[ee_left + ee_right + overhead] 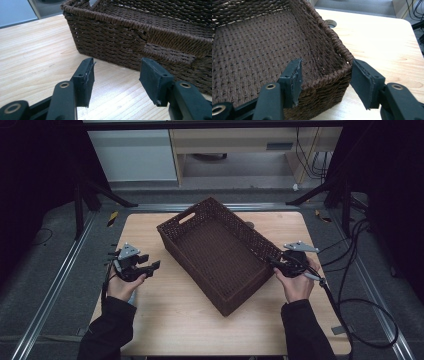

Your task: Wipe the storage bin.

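Currently the work in hand is the approach to the woven basket [215, 252], a dark brown rectangular basket that sits empty and at an angle on the wooden table [165, 320], between the two grippers.

Left gripper [150, 265]: its fingers [85, 82] are spread with nothing between them. In the left gripper view the basket's side wall stands ahead of the fingertips and apart from them, bare table lying between; a handle cut-out [170, 53] in that wall sits just beyond the right-hand finger. No contact is made.

Right gripper [274, 261]: its fingers [367, 82] are likewise spread and press on nothing. In the right gripper view they straddle a corner of the basket — one finger stands over the woven floor inside the rim [337, 42], the other outside the wall above the table. Whether either pad brushes the weave cannot be told.

Judged step: pre-grasp positioning — the right gripper is placed for a hold on the wall at the corner, while the left one has yet to reach the basket.

Next move, as a judgement:
- The right fingers need to settle lower over the rim and close on the wall.
- The left gripper needs to advance to the near wall and take the rim, or the handle cut-out, between its fingers.
- Both holds should be firm before any lift or slide; a one-sided grip is likely to swing the basket on the table.
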`<state>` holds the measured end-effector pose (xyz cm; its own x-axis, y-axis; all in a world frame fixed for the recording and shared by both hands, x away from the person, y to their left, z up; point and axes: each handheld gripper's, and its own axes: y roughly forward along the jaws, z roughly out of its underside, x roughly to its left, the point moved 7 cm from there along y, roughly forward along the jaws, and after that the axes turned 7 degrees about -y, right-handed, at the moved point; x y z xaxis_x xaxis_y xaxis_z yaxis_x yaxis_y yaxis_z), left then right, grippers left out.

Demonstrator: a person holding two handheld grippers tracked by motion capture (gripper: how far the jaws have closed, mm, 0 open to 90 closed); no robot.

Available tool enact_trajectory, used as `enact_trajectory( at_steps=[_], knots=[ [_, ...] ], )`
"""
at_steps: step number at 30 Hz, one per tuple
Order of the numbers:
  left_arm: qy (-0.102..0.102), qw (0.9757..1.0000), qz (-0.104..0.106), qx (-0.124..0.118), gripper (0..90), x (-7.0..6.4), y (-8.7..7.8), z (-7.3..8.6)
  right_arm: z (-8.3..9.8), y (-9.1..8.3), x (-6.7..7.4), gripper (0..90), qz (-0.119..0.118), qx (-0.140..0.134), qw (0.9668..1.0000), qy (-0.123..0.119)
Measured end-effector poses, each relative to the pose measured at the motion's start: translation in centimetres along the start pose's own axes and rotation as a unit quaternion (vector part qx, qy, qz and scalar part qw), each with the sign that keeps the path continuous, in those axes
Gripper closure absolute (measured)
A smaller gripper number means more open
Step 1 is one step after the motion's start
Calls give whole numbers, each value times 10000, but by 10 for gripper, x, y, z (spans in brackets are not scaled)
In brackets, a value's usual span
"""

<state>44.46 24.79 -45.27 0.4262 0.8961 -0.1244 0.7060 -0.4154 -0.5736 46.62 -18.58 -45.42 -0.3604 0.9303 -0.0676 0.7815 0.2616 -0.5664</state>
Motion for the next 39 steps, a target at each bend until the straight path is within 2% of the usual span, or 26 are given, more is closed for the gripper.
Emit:
enact_trajectory(
  at_steps=[6, 10, 16, 22, 29, 33, 39],
  knots=[
    [-43, 10000, -37, -50, 438, 4, 2, -5, -4, -7, 5, 418, -50, -86, 9999, 43],
    [-205, 9997, -21, -146, 432, 10, 3, -9, 0, -2, 12, 401, -31, 91, 10000, 8],
    [-288, 9993, -133, -186, 424, 22, 8, -18, 0, 2, 8, 411, 34, 55, 10000, -10],
    [-278, 9991, -176, -267, 427, 27, 14, -32, -2, 5, 5, 416, 76, 9, 9999, -73],
    [-176, 9990, -228, -339, 426, 32, 21, -53, -4, 10, 2, 423, 116, 8, 9999, -114],
    [-165, 9990, -212, -365, 427, 34, 31, -62, -4, 12, 1, 423, 121, -9, 9998, -142],
    [-121, 9990, -314, -294, 429, 38, 51, -71, -5, 12, 0, 424, 105, -8, 9999, -131]
  ],
)
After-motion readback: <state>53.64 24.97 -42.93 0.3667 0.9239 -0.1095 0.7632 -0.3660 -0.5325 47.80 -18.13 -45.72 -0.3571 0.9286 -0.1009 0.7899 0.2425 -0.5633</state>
